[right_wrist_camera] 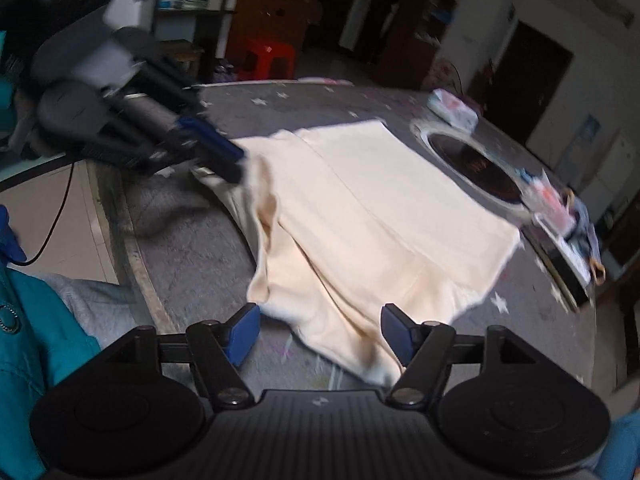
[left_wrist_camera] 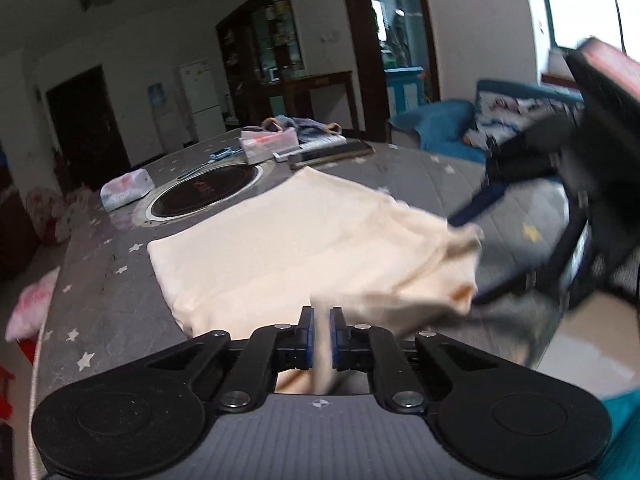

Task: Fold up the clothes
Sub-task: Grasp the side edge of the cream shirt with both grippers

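A cream garment (left_wrist_camera: 288, 248) lies partly folded on a grey star-patterned table (left_wrist_camera: 108, 304); it also shows in the right wrist view (right_wrist_camera: 380, 216). My left gripper (left_wrist_camera: 322, 320) is shut on a fold of the garment's near edge, and shows blurred in the right wrist view (right_wrist_camera: 236, 160) at the cloth's left corner. My right gripper (right_wrist_camera: 318, 328) is open, its blue pads on either side of the garment's near corner, and shows blurred in the left wrist view (left_wrist_camera: 472, 260) at the cloth's right edge.
A round black induction hob (left_wrist_camera: 204, 194) is set into the table behind the garment. A tissue pack (left_wrist_camera: 126, 190), boxes and clutter (left_wrist_camera: 296, 140) sit at the far edge. A blue sofa (left_wrist_camera: 480, 128) stands beyond on the right.
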`<control>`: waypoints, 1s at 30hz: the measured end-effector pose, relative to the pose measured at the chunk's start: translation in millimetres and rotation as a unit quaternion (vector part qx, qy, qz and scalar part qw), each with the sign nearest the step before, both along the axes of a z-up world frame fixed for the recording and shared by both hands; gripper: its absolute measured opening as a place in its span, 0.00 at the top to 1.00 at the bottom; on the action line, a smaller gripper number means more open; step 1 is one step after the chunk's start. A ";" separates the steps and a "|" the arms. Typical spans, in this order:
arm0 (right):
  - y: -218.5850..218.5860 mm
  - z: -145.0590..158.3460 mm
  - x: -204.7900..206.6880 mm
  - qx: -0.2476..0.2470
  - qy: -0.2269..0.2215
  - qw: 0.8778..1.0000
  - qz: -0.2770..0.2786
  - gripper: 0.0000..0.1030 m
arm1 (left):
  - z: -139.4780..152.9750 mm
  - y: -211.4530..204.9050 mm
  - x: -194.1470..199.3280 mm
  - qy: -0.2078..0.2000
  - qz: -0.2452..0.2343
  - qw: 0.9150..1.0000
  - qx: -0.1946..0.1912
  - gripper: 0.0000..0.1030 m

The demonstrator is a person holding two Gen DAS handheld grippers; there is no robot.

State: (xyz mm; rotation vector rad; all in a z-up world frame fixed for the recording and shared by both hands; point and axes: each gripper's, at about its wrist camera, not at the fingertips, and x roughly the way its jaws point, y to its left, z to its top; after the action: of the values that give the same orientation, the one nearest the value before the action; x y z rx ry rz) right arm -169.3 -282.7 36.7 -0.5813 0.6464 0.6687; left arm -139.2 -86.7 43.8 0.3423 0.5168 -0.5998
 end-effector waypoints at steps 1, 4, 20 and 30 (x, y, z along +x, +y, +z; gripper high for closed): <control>3.2 -2.5 1.0 0.000 -0.006 1.000 0.006 0.37 | 2.4 0.1 4.3 0.004 0.002 1.000 -0.008 0.92; 10.6 -7.6 7.9 0.006 -0.007 1.000 0.014 0.51 | 4.2 1.6 13.8 0.014 0.009 1.000 -0.017 0.92; -11.1 16.2 40.1 0.095 0.048 0.994 -0.028 0.88 | -6.1 16.9 -24.8 -0.003 -0.034 0.999 0.003 0.52; -18.1 10.9 8.9 0.060 0.048 0.997 -0.009 0.60 | -20.7 -1.8 -29.4 -0.022 -0.061 0.997 0.038 0.64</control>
State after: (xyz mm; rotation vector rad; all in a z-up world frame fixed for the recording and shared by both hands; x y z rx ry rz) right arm -160.4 -300.8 47.6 -0.4346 0.6946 0.7167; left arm -168.6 -88.6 23.1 0.4597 0.4791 -0.6907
